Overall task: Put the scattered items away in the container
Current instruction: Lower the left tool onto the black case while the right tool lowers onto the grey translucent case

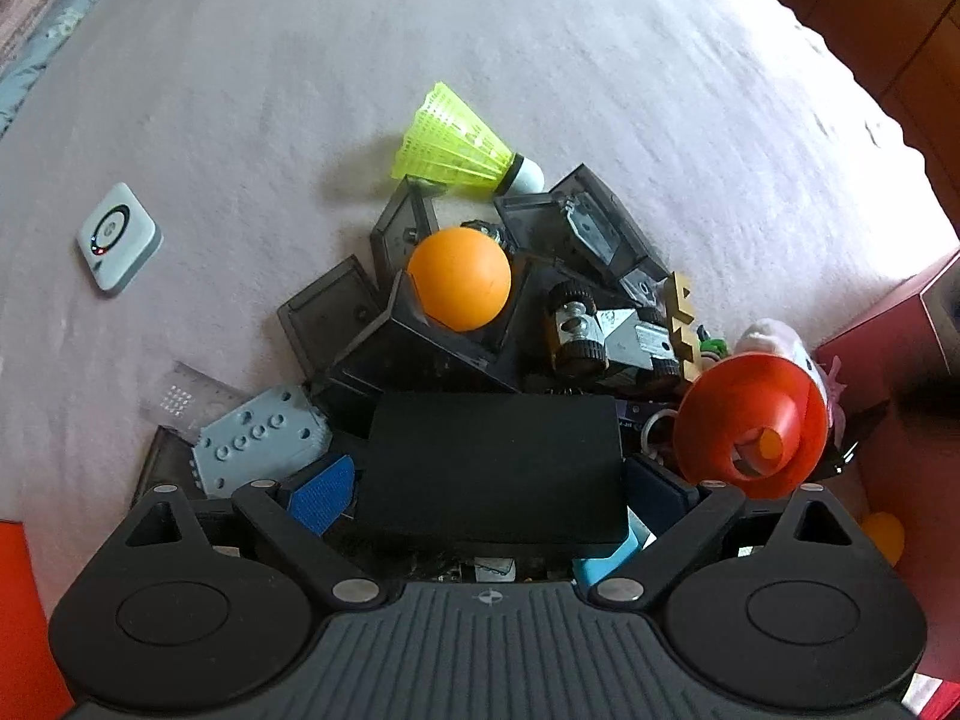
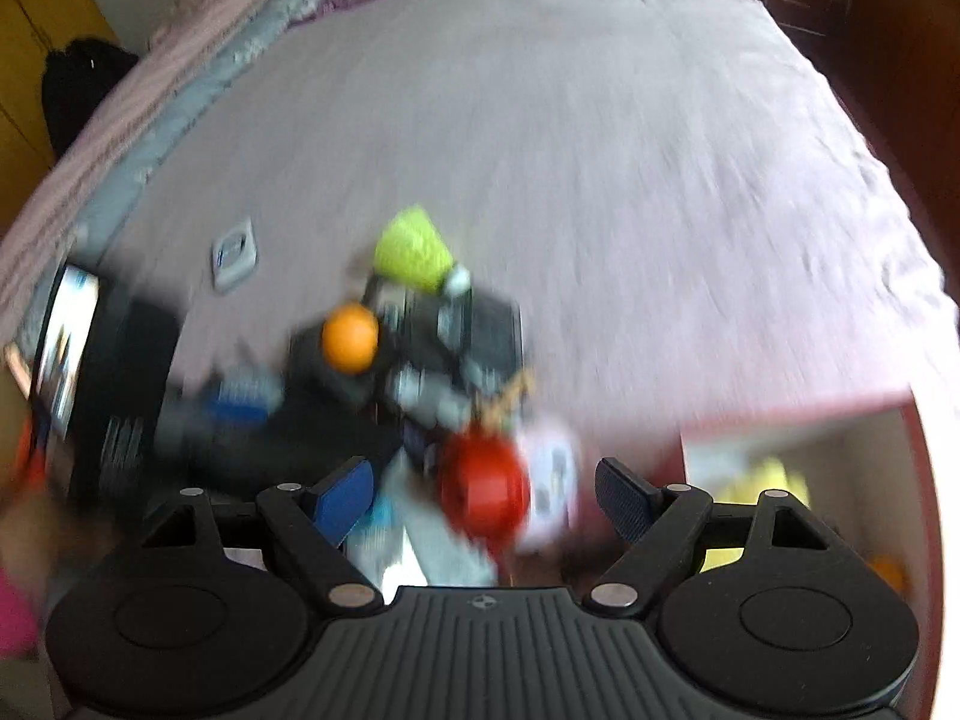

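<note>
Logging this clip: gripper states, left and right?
Left gripper: jaws closed on a flat black box.
Right gripper: open, nothing between its pads; view is blurred.

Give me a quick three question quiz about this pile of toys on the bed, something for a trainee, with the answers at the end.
1. True or false: the orange ball lies on the bedsheet away from the pile.
2. What does the left hand-held gripper hold: A) black block, B) red funnel, C) nothing?
3. Which item lies apart, left of the pile?

Key
1. False; it sits atop the dark boxes.
2. A.
3. The white square device.
</note>
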`<state>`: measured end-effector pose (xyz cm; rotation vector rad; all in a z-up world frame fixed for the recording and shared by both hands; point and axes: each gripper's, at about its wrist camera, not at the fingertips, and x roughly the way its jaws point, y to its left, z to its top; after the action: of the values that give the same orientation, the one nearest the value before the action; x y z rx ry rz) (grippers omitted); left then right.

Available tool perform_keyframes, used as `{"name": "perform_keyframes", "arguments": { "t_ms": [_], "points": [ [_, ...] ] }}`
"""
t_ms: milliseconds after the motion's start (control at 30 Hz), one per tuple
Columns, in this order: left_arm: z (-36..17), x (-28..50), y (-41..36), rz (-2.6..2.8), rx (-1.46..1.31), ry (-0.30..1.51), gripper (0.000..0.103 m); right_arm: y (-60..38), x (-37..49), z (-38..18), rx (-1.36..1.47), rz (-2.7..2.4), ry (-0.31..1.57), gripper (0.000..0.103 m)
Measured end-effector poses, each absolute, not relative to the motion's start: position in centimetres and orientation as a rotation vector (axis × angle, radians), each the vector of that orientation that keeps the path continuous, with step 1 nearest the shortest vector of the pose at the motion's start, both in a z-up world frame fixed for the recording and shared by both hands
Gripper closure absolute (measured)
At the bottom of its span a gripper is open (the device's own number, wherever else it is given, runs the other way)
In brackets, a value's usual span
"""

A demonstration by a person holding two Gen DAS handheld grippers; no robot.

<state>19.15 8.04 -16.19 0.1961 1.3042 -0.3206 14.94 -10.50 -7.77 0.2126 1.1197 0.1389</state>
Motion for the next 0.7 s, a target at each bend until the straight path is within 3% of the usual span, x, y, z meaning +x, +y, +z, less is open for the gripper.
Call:
{"name": "perform_keyframes", "arguments": {
  "t_ms": [133, 267, 467, 600, 700],
  "points": [
    [-16.6, 19.0, 8.5, -0.331, 0.165, 1.305, 0.009, -12.0, 21.0, -11.8, 0.326, 0.180, 1.165, 0.023],
    [-16.7, 19.0, 9.0, -0.339, 0.132, 1.299, 0.009, -13.5, 25.8, -16.9, 0.450, 0.183, 1.266, 0.035],
    [-15.9, 18.8, 9.8, -0.330, 0.101, 1.255, 0.009, -13.4, 29.5, -21.5, 0.486, 0.221, 1.354, 0.035],
    [-15.1, 18.7, 10.1, -0.339, 0.112, 1.210, 0.010, -13.8, 30.5, -23.2, 0.560, 0.237, 1.369, 0.023],
    [-15.4, 19.2, 10.3, -0.354, 0.102, 1.214, 0.010, -13.4, 30.7, -23.5, 0.545, 0.256, 1.370, 0.023]
  ]
}}
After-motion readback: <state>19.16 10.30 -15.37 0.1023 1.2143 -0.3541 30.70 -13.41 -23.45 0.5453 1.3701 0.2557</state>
